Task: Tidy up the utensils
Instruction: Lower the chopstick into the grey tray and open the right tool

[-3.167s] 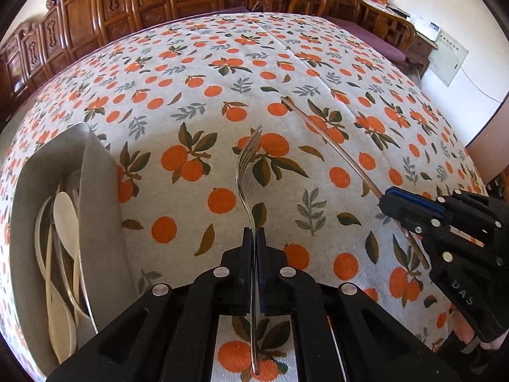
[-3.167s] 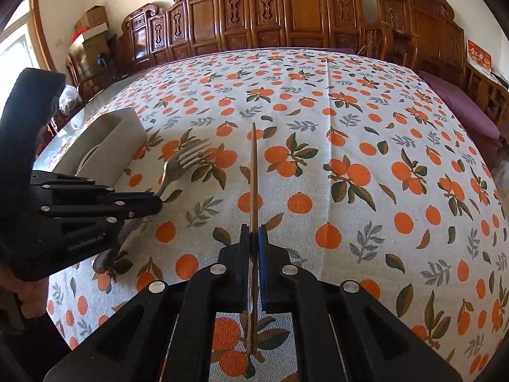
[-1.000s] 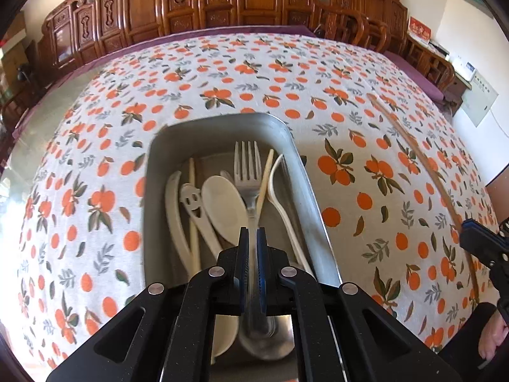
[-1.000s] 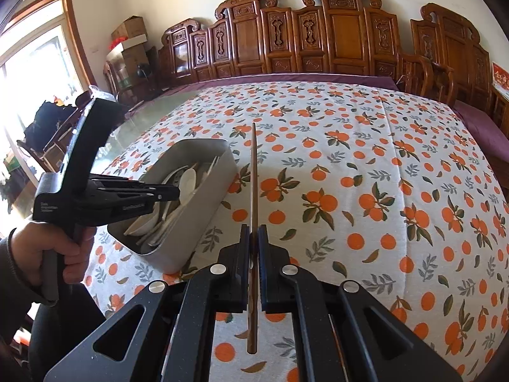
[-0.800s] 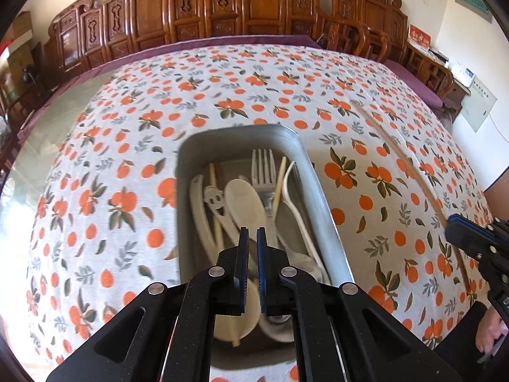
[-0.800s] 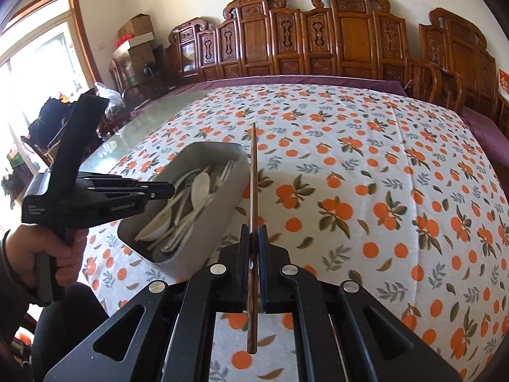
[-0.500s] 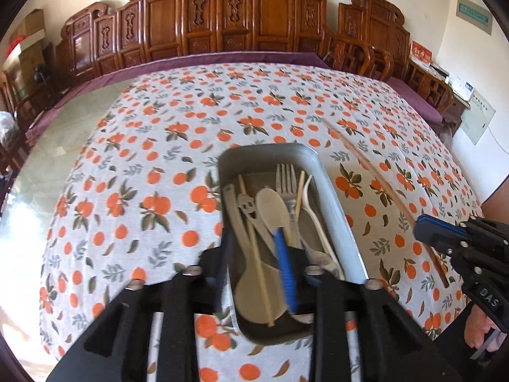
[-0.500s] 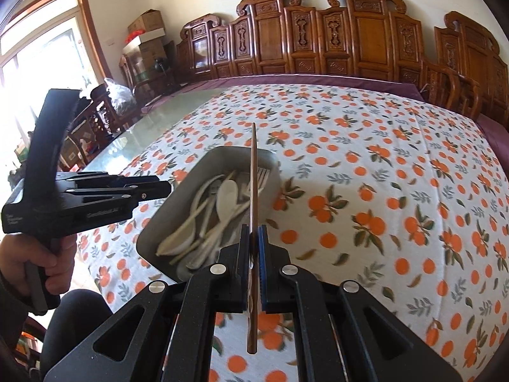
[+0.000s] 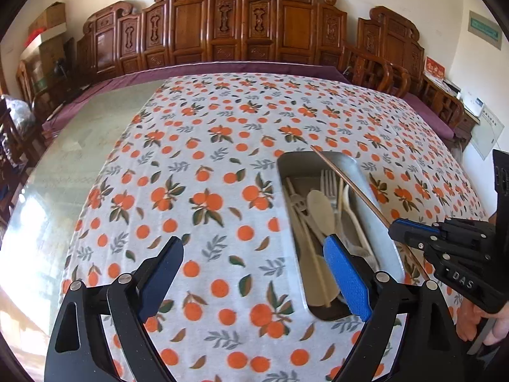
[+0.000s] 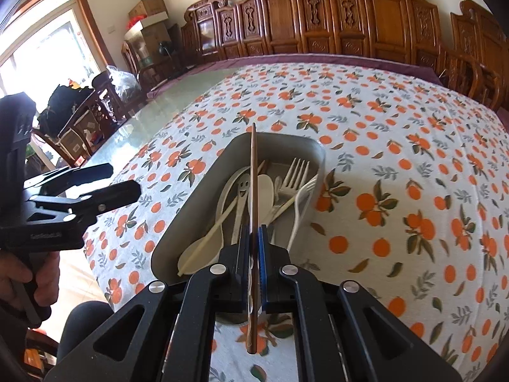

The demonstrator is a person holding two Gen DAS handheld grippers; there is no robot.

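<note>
- Left gripper (image 9: 253,281) — jaws spread wide, empty, above the tablecloth (image 9: 203,191) beside the tray (image 9: 356,165).
- Right gripper (image 10: 253,238) — clamped on a brown chopstick (image 10: 253,172) over the tray; light, stiff, likely slippery, best gripped mid-shaft.

Carved wooden chairs (image 9: 222,31), cream wall (image 9: 445,6), bright window (image 10: 38,47)

Two wrist views overlapping on tray

Left wrist cam is looking down across the tablecloth (image 9: 222,165), tray (image 9: 296,162) sitting right of centre. Right wrist cam is hovering close above the same tray (image 10: 203,191), facing the carved chairs (image 10: 318,16).
</note>
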